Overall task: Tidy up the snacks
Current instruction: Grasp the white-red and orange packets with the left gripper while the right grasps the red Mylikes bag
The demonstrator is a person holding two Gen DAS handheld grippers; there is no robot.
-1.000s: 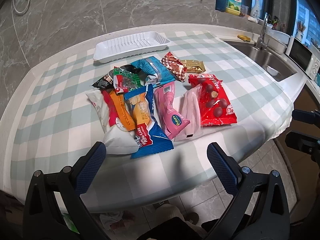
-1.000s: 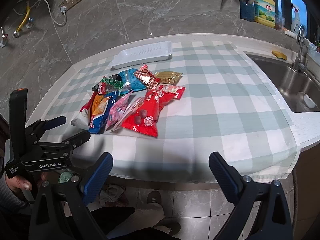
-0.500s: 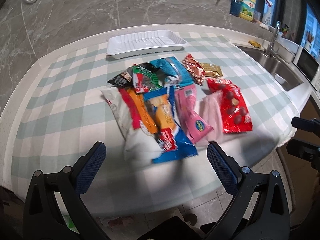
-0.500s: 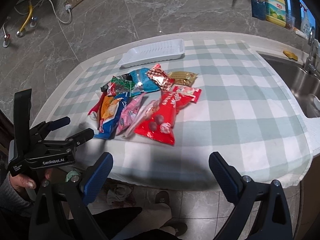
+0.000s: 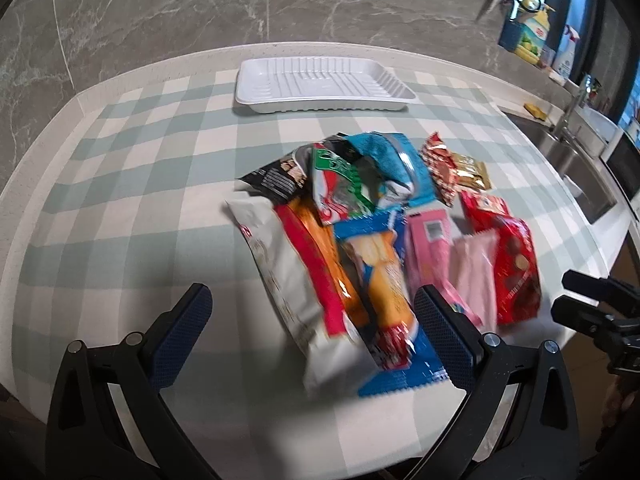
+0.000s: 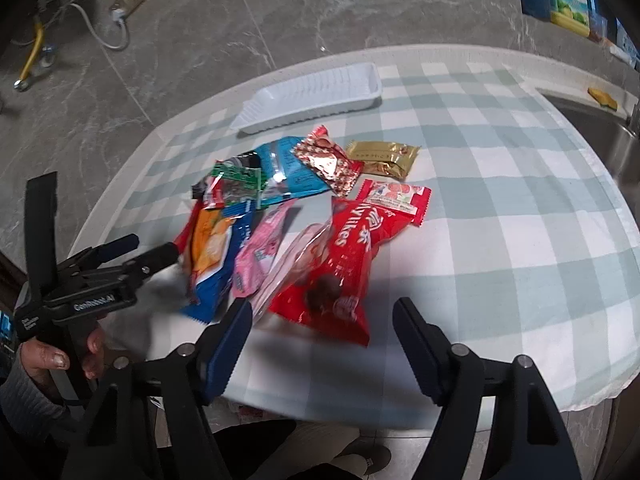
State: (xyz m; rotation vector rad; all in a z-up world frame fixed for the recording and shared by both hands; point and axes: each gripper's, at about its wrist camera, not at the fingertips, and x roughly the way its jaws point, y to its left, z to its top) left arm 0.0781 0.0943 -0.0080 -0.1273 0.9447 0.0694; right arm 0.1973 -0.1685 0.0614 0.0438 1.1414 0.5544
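My right gripper point(image 6: 322, 338) hangs low over the table's near edge, its jaws closing with only cloth and the tip of a red chocolate bag point(image 6: 340, 264) between them, nothing gripped. My left gripper point(image 5: 312, 330) stands wide apart, empty, above the heaped snack packets point(image 5: 360, 240). Beyond the pile, a white tray point(image 5: 324, 86) waits on the checked tablecloth point(image 5: 132, 184).
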